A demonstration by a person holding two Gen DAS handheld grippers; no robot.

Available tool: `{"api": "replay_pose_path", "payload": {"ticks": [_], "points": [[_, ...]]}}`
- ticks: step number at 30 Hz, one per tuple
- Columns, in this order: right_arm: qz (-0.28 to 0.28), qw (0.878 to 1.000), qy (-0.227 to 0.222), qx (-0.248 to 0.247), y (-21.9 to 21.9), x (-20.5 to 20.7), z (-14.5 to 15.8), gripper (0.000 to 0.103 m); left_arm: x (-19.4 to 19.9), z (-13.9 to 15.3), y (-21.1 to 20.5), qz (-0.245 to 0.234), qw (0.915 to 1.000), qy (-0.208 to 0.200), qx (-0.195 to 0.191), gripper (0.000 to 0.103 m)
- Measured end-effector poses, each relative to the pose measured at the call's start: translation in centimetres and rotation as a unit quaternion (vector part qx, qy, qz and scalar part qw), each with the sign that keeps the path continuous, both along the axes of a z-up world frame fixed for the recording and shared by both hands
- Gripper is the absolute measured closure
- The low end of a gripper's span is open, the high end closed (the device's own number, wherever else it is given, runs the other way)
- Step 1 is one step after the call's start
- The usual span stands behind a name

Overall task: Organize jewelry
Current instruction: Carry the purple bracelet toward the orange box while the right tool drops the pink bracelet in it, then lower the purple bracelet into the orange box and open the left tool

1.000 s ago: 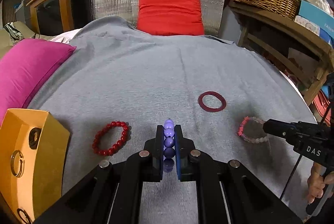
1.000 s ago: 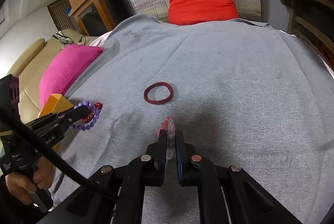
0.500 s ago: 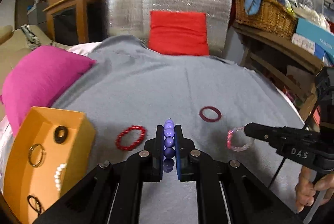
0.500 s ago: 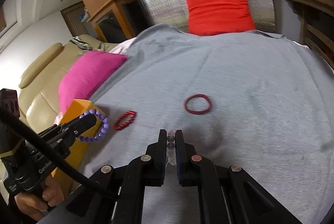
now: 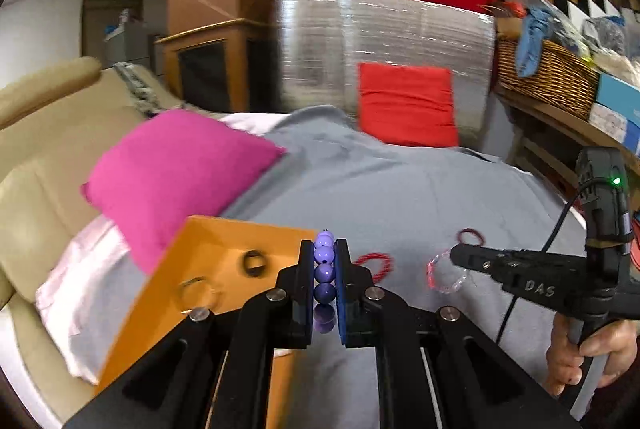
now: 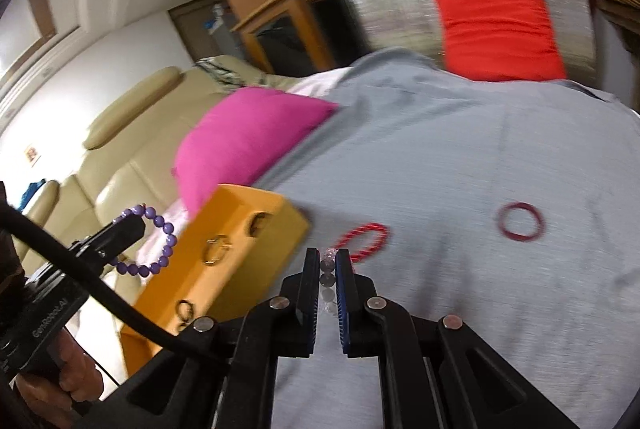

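Note:
My left gripper (image 5: 325, 247) is shut on a purple bead bracelet (image 5: 324, 273), held in the air over the near right edge of the orange box (image 5: 224, 241). My right gripper (image 6: 328, 255) is shut on a clear and pink bead bracelet (image 6: 327, 279), above the grey cloth (image 6: 460, 169) just right of the box. The box holds a black ring (image 5: 253, 263) and a gold ring (image 5: 196, 293). A red bead bracelet (image 6: 364, 241) and a dark red band (image 6: 520, 222) lie on the cloth.
A pink cushion (image 5: 172, 169) rests against the far side of the box, on a beige sofa (image 6: 132, 157). A red cushion (image 5: 406, 105) leans on a silver foil panel (image 5: 384, 37) at the back. A wicker basket (image 5: 548, 77) sits on a shelf to the right.
Both grippers have risen and swung left toward the orange box, each still carrying its bracelet. The box has come from the left edge toward the middle of both views.

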State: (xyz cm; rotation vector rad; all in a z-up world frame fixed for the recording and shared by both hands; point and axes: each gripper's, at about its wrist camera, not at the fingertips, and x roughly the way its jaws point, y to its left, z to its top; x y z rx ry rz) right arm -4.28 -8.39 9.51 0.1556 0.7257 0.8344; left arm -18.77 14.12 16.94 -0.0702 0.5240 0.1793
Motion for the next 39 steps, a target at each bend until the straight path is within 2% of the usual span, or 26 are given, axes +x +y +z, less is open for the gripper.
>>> {"api": "replay_pose_path", "payload": {"ticks": [7, 12, 16, 28, 38, 39], "points": [[0.063, 0.997, 0.009, 0.032, 6.2, -2.5, 1.0, 0.094, -3.7, -1.3, 6.1, 0.062, 0.9976, 0.029, -0.006, 0.093], [0.102, 0.993, 0.024, 0.047, 10.1, -3.8, 0.9, 0.094, -5.6, -3.4, 8.2, 0.084, 0.9949, 0.056, -0.001, 0.093], [0.127, 0.99, 0.034, 0.041, 13.3, -4.6, 0.1, 0.094, -6.7, -5.7, 9.8, 0.097, 0.9912, 0.088, -0.014, 0.093], [0.165, 0.983, 0.079, -0.003, 20.2, -4.4, -3.4, 0.094, -6.8, -10.9, 10.5, 0.099, 0.9803, 0.167, -0.035, 0.093], [0.162, 0.979, 0.123, -0.022, 23.3, -3.3, -5.5, 0.094, -6.2, -12.5, 11.2, 0.114, 0.9705, 0.204, -0.057, 0.093], [0.161, 0.978, 0.127, -0.026, 23.7, -3.2, -5.7, 0.091, -6.2, -12.5, 11.3, 0.115, 0.9704, 0.204, -0.058, 0.093]]}}
